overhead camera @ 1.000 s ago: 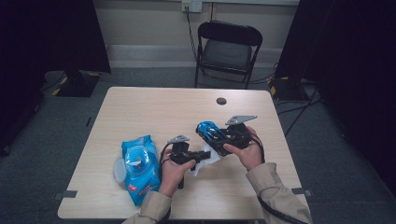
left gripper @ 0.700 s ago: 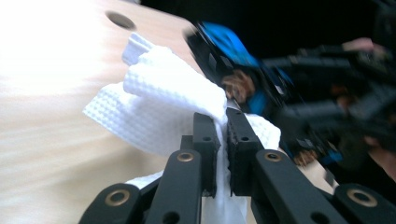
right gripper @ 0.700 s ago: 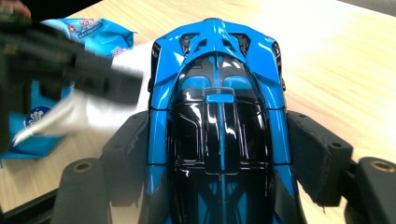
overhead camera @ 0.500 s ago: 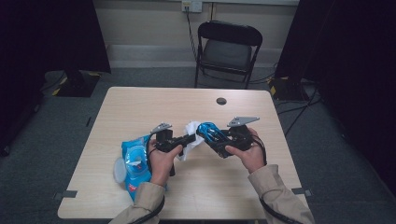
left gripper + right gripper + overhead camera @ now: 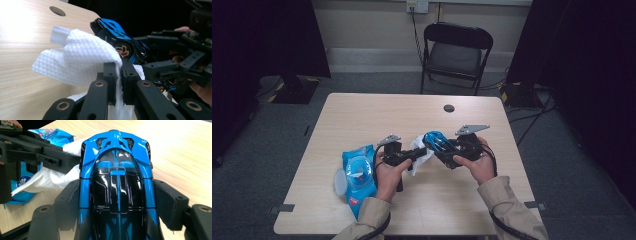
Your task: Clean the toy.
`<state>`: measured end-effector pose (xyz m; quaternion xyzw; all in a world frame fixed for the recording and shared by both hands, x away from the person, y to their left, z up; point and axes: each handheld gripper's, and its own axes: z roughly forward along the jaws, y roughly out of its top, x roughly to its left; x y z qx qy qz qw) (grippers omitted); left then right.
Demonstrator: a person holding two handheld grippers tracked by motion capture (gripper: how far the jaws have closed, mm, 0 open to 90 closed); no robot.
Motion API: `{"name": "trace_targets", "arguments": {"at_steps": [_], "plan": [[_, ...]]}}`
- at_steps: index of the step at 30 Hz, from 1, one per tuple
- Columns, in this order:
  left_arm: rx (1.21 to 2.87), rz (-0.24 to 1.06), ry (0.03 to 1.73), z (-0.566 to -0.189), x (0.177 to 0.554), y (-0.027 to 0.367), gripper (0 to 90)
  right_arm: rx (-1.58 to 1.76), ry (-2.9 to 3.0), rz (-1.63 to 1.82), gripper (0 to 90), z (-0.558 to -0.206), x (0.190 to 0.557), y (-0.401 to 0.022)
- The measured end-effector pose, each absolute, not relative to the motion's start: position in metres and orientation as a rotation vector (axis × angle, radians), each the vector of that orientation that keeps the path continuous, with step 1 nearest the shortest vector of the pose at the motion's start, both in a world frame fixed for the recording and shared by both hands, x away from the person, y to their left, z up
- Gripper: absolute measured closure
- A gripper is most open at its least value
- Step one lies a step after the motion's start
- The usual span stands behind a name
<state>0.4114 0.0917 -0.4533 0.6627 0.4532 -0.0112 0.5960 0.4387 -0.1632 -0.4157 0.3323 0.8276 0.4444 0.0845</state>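
High view shows, nearest to the camera, two forearms in beige sleeves that come in from the bottom edge, each hand holding one gripper above the wooden table (image 5: 362,120). The left gripper (image 5: 416,154) has its jaws closed on a white wipe (image 5: 419,149), and in the left gripper view the two black jaws stand almost together with the textured white sheet pinched between them, the rest of the sheet bulging up and to the left. The right gripper (image 5: 447,150) holds a blue and black toy car (image 5: 435,141) by its two sides; in the right gripper view the car (image 5: 117,182) lies lengthwise between the jaws with its roof up, and both pads press on its flanks. The wipe (image 5: 50,178) touches the side of the car near one end, and the left gripper view shows the sheet (image 5: 80,53) lying against the car (image 5: 117,35) close to a wheel. Both are held a little above the table surface, near its middle. Just left of the left hand a blue wipes packet (image 5: 357,175) lies flat on the table with its round lid open. Farther away there is a small dark round hole (image 5: 449,108) in the table top, and behind the table a black folding chair (image 5: 455,52) stands on the grey floor.
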Motion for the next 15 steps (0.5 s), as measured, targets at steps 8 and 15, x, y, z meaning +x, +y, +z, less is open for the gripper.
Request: {"name": "trace_targets", "arguments": {"at_steps": [8,15], "plan": [[1.555,-0.065,1.033,-0.458,0.408,0.085,84.2,0.986,2.469,1.328,28.4,-0.415,0.439,-0.160],[1.561,-0.108,1.014,-0.464,0.403,0.078,84.2,0.993,2.469,1.330,28.4,-0.416,0.441,-0.157]]}}
